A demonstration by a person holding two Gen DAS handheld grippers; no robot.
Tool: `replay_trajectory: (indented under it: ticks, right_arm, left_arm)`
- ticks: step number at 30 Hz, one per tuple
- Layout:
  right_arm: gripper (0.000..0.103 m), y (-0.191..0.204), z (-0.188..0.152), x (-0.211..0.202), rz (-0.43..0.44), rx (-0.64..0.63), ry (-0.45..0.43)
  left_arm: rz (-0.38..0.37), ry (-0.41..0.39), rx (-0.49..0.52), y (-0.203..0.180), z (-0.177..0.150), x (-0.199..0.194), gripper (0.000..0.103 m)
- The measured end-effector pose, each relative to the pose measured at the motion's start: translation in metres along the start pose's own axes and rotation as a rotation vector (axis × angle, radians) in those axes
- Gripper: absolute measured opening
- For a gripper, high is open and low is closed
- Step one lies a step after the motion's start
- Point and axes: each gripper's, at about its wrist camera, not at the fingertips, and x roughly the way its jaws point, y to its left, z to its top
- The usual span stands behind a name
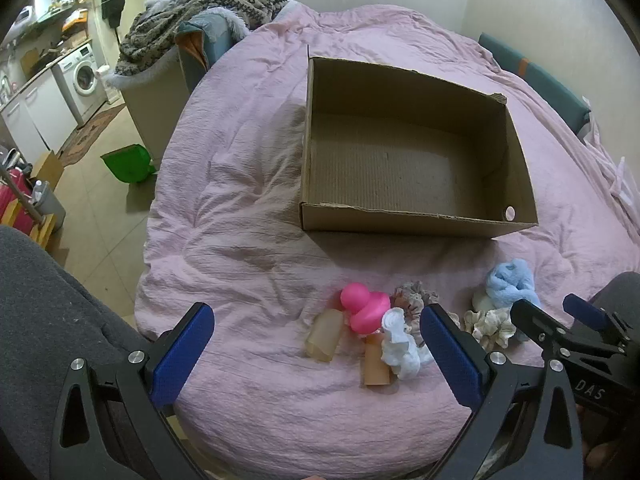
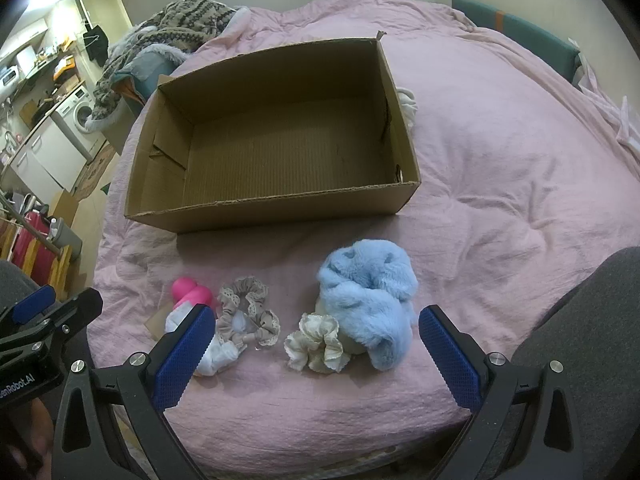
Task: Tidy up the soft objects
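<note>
An empty cardboard box (image 1: 404,216) (image 2: 272,210) stands on the pink bed. In front of it lie soft things: a pink rubber duck (image 1: 365,308) (image 2: 191,295), a white cloth (image 1: 398,346), a grey lace scrunchie (image 2: 250,312), a cream scrunchie (image 2: 318,342) (image 1: 490,326), a fluffy blue plush (image 2: 366,296) (image 1: 510,282), and two translucent tan pieces (image 1: 326,336). My left gripper (image 1: 316,346) is open, low over the duck group. My right gripper (image 2: 316,354) is open, just before the cream scrunchie.
The pink duvet (image 2: 500,160) covers the whole bed. A patterned blanket (image 1: 200,12) is heaped at the far left corner. The bed's left edge drops to a tiled floor with a green bag (image 1: 130,162). My grey-clad legs flank the near edge.
</note>
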Motion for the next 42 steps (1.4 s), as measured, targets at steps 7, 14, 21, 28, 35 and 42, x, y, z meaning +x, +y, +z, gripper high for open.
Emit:
replay_trajectory:
  ticks: [7, 14, 21, 28, 35, 42]
  right_arm:
    - [0.103, 0.0001, -0.0001, 0.0000, 0.000, 0.001, 0.001]
    - [0.103, 0.0000, -0.0002, 0.0000, 0.001, 0.001, 0.002]
    - [0.103, 0.0000, -0.0002, 0.0005, 0.001, 0.002, 0.003]
    - [0.103, -0.0001, -0.0001, 0.0007, 0.002, 0.003, 0.004]
    - [0.103, 0.0001, -0.0002, 0.0006, 0.002, 0.003, 0.004]
    - [0.103, 0.0004, -0.0018, 0.0021, 0.002, 0.003, 0.005]
  left_arm:
    - [-0.001, 0.002, -0.001, 0.0004, -0.0001, 0.0009, 0.103]
    - [0.001, 0.004, 0.000, -0.0044, -0.0002, 0.0000, 0.103]
    - [-0.001, 0.005, 0.001, -0.0045, -0.0004, 0.0001, 0.103]
    - [-0.002, 0.004, 0.000, -0.0043, -0.0005, 0.0001, 0.103]
    - [-0.001, 0.006, -0.003, -0.0064, -0.0016, 0.0003, 0.103]
    - [-0.001, 0.011, -0.006, -0.0061, -0.0018, 0.0018, 0.103]
